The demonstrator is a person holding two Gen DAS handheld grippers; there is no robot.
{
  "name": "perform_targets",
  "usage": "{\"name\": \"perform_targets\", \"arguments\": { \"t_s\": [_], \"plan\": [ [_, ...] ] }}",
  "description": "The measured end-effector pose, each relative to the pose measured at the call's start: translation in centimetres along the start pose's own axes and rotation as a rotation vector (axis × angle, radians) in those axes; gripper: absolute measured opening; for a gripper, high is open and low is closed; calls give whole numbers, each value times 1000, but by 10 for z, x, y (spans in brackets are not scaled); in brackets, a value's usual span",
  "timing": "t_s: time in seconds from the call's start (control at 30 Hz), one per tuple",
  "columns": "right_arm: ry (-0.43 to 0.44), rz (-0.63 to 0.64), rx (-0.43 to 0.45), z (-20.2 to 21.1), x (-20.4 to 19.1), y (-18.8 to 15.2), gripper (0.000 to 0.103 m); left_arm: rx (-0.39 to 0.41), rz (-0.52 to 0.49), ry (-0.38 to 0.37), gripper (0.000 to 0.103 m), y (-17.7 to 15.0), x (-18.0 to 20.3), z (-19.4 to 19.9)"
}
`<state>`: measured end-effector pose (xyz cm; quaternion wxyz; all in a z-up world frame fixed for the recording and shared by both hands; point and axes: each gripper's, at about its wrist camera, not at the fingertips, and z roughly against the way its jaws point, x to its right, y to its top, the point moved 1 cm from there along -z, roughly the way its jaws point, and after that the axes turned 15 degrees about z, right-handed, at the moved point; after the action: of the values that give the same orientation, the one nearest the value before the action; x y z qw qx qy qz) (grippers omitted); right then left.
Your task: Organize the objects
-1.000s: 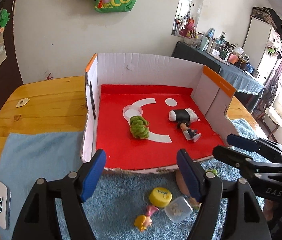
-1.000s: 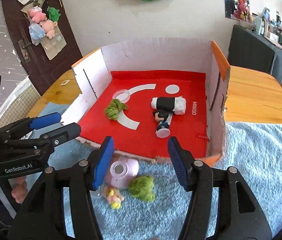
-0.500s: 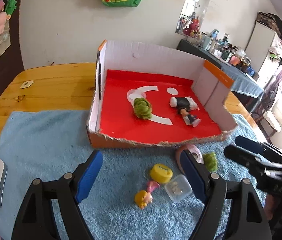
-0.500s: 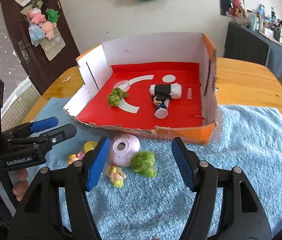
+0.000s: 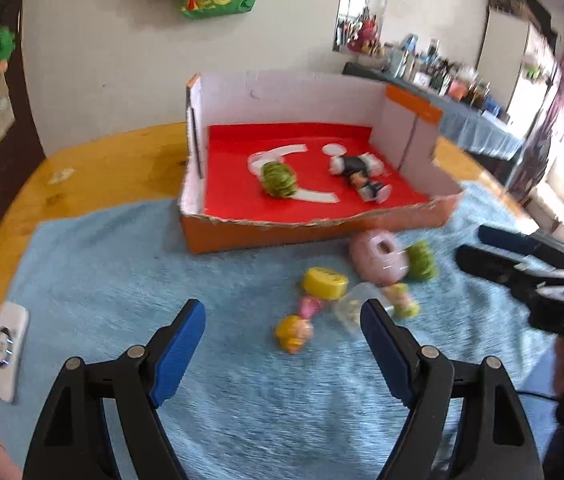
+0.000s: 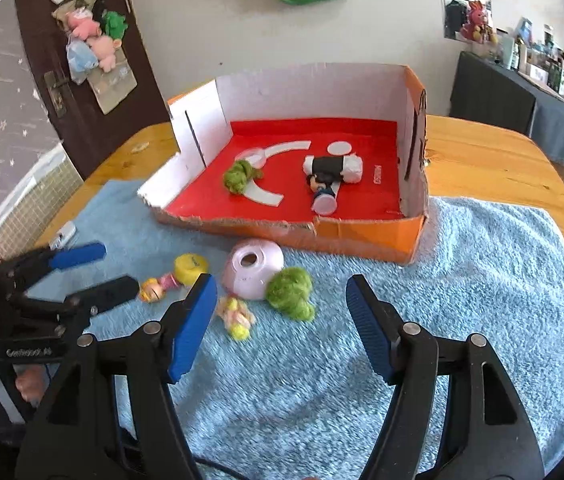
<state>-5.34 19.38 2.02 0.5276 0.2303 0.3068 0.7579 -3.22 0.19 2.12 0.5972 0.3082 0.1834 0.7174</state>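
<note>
On the fluffy blue towel (image 6: 461,280) covering the wooden table (image 6: 481,152), both grippers hover over a scatter of small toys. The left gripper (image 5: 282,344) has its blue-padded jaws spread wide with nothing between them; just beyond its tips lies a little doll with a yellow head and pink body (image 5: 295,326), next to a round yellow cap (image 5: 323,282) and a small clear plastic container (image 5: 351,306) (blurred, so its contents are anyone's guess). The right gripper (image 6: 282,320) has jaws that have just been opening, and they stand apart, gripping nothing. Just ahead of them sit a fuzzy green ball of yarn (image 6: 291,294), a pale pink dome-shaped lid with a hole in it (image 6: 252,268) touching that ball, and a small doll with a yellow-green head (image 6: 236,318) lying beside the left jaw.

Behind the toys stands the open orange cardboard box with a red floor (image 6: 361,236). Inside it: another green yarn ball (image 6: 238,176), a dark-haired figurine on a white base (image 6: 321,192) lying on its side, and a white roll with a black band (image 6: 333,168) touching it. A white device with a round button (image 5: 6,344) rests at the towel's left edge.
</note>
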Motion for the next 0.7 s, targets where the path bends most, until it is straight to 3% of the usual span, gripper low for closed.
{"name": "perform_targets", "arguments": {
  "t_s": [0.7],
  "plan": [
    [7,-24,-37,-14,4,-13,66,-18,10,-25,82,-14,-13,-13]
  ]
}}
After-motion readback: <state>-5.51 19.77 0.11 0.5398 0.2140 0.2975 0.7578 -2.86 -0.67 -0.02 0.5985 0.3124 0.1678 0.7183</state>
